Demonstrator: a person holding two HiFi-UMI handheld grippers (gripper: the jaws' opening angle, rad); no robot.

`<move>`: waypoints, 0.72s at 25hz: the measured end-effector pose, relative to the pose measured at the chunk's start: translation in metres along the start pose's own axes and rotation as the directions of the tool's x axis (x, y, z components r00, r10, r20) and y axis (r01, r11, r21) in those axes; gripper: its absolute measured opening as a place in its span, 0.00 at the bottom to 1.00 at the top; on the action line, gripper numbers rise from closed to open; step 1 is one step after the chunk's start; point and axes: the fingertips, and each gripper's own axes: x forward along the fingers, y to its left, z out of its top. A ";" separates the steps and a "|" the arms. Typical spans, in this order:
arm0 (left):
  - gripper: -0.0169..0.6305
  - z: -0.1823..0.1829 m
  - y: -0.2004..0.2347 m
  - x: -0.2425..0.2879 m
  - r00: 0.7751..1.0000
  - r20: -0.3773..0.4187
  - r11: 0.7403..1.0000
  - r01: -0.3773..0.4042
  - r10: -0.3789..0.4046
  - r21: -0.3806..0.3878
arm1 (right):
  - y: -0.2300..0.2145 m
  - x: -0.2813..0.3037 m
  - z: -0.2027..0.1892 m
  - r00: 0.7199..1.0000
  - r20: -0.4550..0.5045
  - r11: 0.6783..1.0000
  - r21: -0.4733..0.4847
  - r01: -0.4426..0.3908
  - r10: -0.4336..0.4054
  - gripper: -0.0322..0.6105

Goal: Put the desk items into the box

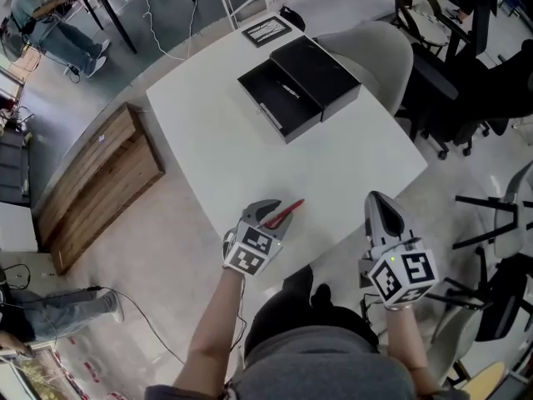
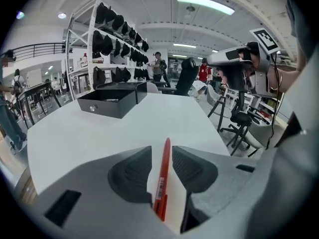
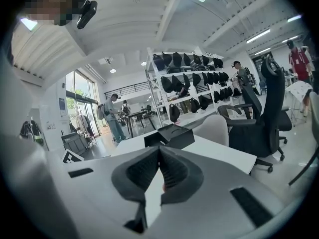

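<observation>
Left hand-held gripper [image 1: 266, 213] is low over the near edge of the white tabletop [image 1: 241, 152], jaws a narrow gap apart with the red pen [image 2: 163, 176] between them. The pen sits against the left pad and there's daylight on its right side, so it's straddled, not pinched. Its tip sticks out past the jaw tips, pointing far-right across the tabletop. Right hand-held gripper [image 1: 378, 200] is well apart from it at the near right edge, jaws together at the tips, and I see nothing between them. Mid tabletop is bare. The black box [image 1: 287, 98] is at the far side, open, with its lid [image 1: 321, 69] just beside it on the far right. Past it, a printed card [image 1: 266, 30] lies at the far corner.
</observation>
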 end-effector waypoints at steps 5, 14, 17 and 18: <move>0.22 -0.010 -0.005 0.010 0.997 -0.067 0.998 0.045 -0.042 0.045 | -0.001 0.008 -0.001 1.000 -0.007 1.000 0.002 0.007 -0.007 0.05; 0.22 -0.019 -0.007 0.015 0.986 -0.141 0.993 0.100 -0.090 0.067 | -0.002 0.016 -0.001 1.000 -0.010 1.000 0.011 0.023 -0.023 0.05; 0.21 -0.022 -0.008 0.016 0.982 -0.161 0.991 0.112 -0.099 0.074 | -0.002 0.017 0.000 0.999 -0.011 0.999 0.013 0.032 -0.032 0.05; 0.21 -0.022 -0.007 0.016 0.981 -0.163 0.991 0.114 -0.101 0.073 | -0.002 0.017 0.000 0.999 -0.012 0.999 0.012 0.035 -0.034 0.05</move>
